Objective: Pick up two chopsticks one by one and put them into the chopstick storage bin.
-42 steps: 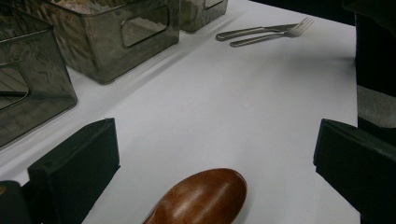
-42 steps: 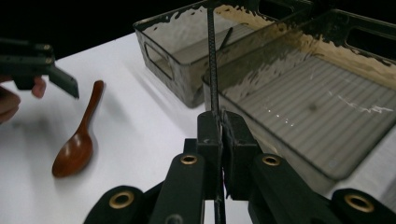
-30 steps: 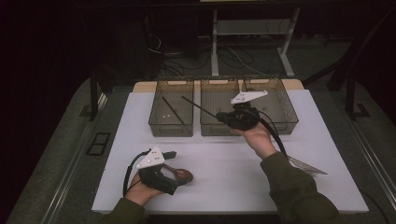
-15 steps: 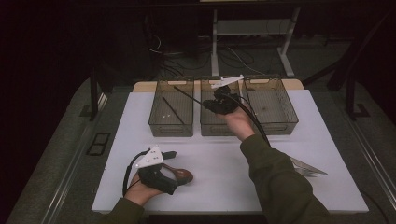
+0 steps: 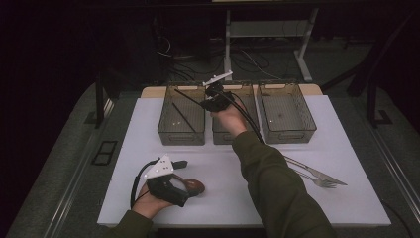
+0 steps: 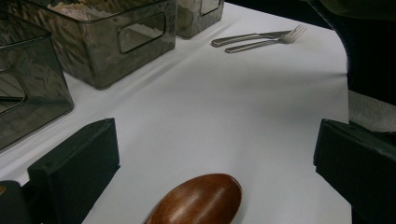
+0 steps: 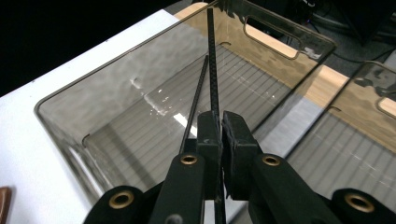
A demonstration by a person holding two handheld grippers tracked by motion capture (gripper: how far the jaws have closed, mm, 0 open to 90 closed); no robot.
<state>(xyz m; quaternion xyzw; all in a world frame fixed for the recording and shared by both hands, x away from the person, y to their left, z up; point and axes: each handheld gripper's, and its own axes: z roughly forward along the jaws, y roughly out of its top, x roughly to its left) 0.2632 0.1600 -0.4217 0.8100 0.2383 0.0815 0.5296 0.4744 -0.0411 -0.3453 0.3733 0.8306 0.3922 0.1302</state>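
Note:
My right gripper (image 5: pixel 204 103) (image 7: pixel 220 123) is shut on a thin black chopstick (image 5: pixel 188 96) (image 7: pixel 211 56) and holds it slanted over the left smoky plastic bin (image 5: pixel 181 135) (image 7: pixel 60 116). A second black chopstick (image 5: pixel 183 117) (image 7: pixel 198 93) lies on that bin's ribbed floor. Near the front left of the white mat, my left gripper (image 5: pixel 185 182) (image 6: pixel 215 140) rests on the table with its jaws wide open. The bowl of a brown wooden spoon (image 5: pixel 194 186) (image 6: pixel 201 200) lies between them, untouched by either jaw.
A middle bin (image 5: pixel 223 136) and a right bin (image 5: pixel 287 131) stand beside the left one along the back of the mat. A metal fork and knife (image 5: pixel 314 176) (image 6: pixel 261 38) lie at the front right. The person's right sleeve crosses the mat's middle.
My right gripper has carried the chopstick leftward, from over the middle and right bins to over the left bin. The left gripper and the spoon have stayed put.

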